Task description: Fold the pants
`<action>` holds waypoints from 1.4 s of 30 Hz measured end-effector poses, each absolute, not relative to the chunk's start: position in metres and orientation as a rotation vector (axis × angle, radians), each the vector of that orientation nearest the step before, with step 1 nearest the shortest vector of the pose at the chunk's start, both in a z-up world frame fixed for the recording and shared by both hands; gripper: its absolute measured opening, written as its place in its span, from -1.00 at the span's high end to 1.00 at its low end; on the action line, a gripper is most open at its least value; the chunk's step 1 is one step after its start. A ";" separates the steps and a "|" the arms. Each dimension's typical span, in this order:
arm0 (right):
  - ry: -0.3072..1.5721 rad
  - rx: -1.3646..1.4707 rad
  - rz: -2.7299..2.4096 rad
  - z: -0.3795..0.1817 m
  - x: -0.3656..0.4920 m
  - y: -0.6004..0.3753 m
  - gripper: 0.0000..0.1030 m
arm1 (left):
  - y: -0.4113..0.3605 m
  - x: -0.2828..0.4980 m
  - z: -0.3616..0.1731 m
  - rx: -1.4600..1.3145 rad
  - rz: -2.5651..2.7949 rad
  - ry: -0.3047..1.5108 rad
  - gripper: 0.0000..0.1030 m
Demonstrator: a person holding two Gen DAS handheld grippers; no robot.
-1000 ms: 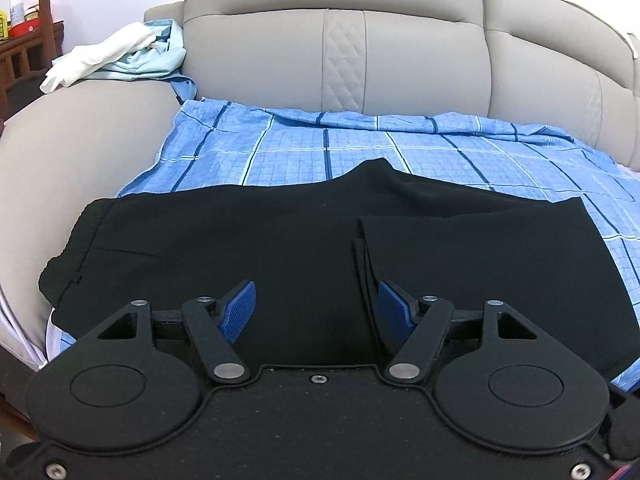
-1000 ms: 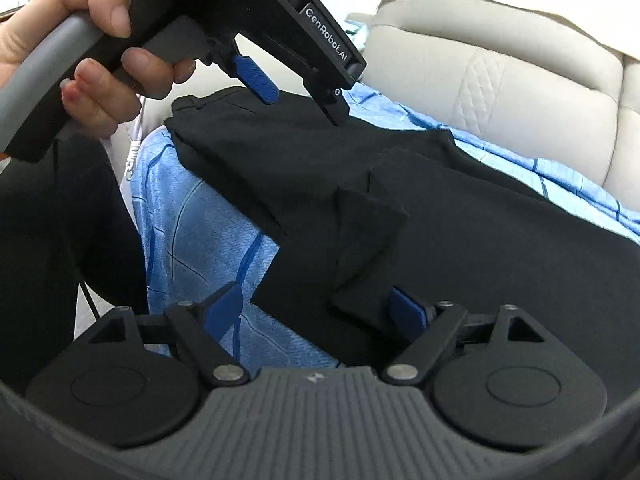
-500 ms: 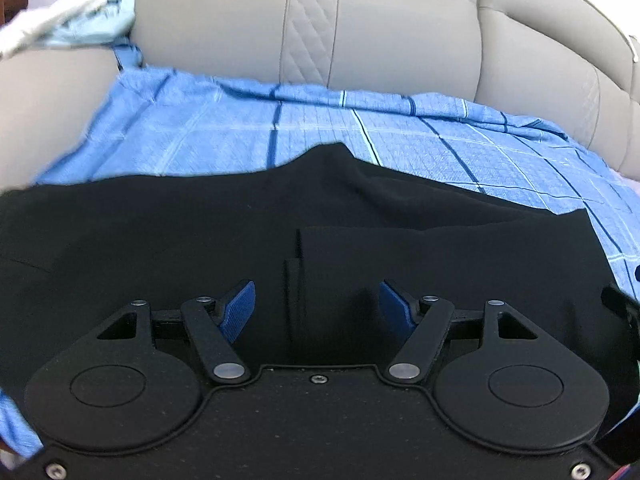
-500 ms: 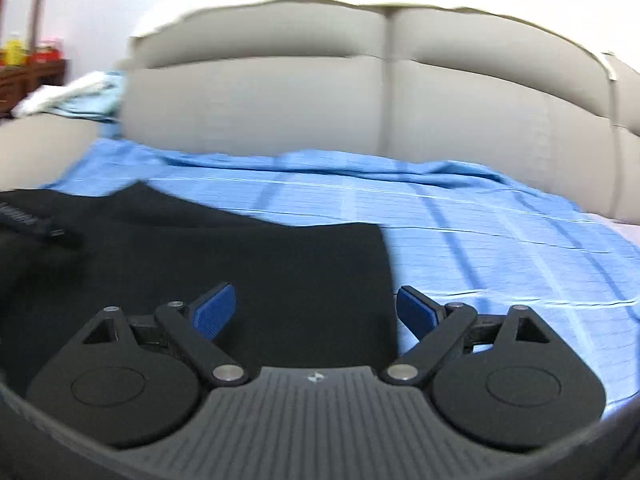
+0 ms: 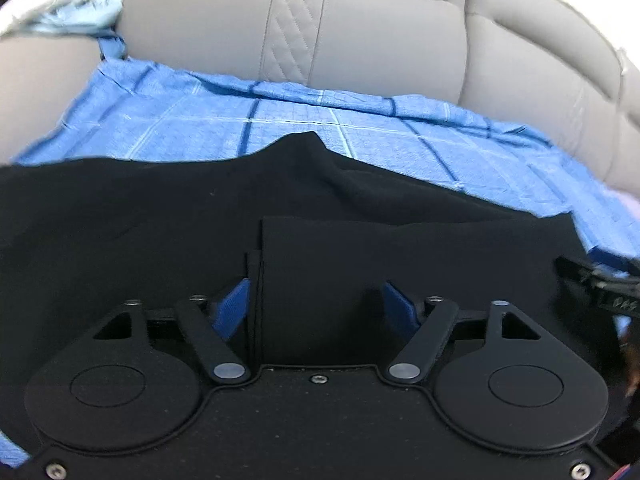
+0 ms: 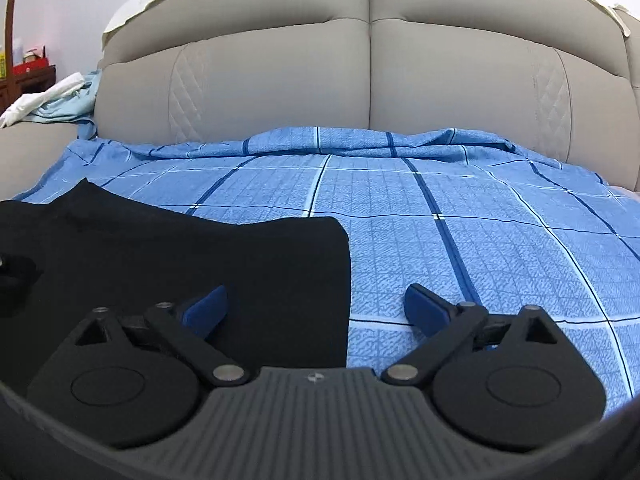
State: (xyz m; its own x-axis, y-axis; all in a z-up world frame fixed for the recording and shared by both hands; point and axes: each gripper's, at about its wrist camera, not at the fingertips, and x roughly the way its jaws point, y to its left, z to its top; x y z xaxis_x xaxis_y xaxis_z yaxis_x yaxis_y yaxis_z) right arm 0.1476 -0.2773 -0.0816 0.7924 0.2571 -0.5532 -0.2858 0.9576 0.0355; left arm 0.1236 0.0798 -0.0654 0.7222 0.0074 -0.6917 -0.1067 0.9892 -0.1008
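Black pants (image 5: 160, 216) lie flat on a blue checked sheet (image 5: 192, 124), with the legs folded back over themselves; the folded hem edge (image 5: 260, 264) runs up between my left fingers. My left gripper (image 5: 316, 308) is open, low over the folded layer. In the right wrist view the pants (image 6: 192, 256) fill the left, their right edge (image 6: 347, 280) running down between my fingers. My right gripper (image 6: 316, 308) is open, straddling that edge. It also shows at the right edge of the left wrist view (image 5: 600, 284).
A grey padded headboard (image 6: 360, 80) stands behind the bed. White and pale blue clothes (image 6: 48, 100) lie on the grey side cushion at far left. A wooden shelf (image 6: 20, 72) stands beyond. The blue sheet (image 6: 480, 232) stretches right of the pants.
My left gripper has moved right and closer along the pants. My right gripper has swung from facing the left hand to the pants' right edge, facing the headboard. Both stayed open.
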 end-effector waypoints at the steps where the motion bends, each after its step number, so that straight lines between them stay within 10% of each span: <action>1: 0.589 -0.060 0.290 -0.082 0.148 -0.275 -0.97 | 0.075 0.122 -0.066 -0.097 0.088 0.751 0.32; 10: 0.605 -0.055 0.319 -0.079 0.158 -0.274 -0.83 | 0.064 0.116 -0.058 -0.091 0.099 0.695 0.78; 20: 0.575 0.040 0.307 -0.069 0.162 -0.286 0.71 | 0.071 0.137 -0.049 -0.120 0.140 0.659 0.91; 28: 0.577 0.086 0.273 -0.073 0.170 -0.290 0.66 | 0.060 0.144 -0.041 -0.096 0.120 0.694 0.81; 33: 0.574 0.079 0.250 -0.074 0.169 -0.288 0.53 | 0.071 0.127 -0.042 -0.110 0.119 0.754 0.15; 42: 0.512 0.005 0.222 -0.067 0.156 -0.278 -0.17 | 0.105 0.111 -0.053 -0.316 0.079 0.872 -0.36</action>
State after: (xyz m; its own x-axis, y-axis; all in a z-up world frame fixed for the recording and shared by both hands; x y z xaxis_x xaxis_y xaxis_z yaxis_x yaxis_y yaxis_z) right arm 0.1560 -0.2777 -0.0673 0.8481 0.2122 -0.4856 -0.2099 0.9759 0.0599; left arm 0.1113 0.1055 -0.0530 0.6436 -0.0602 -0.7630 -0.1962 0.9506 -0.2404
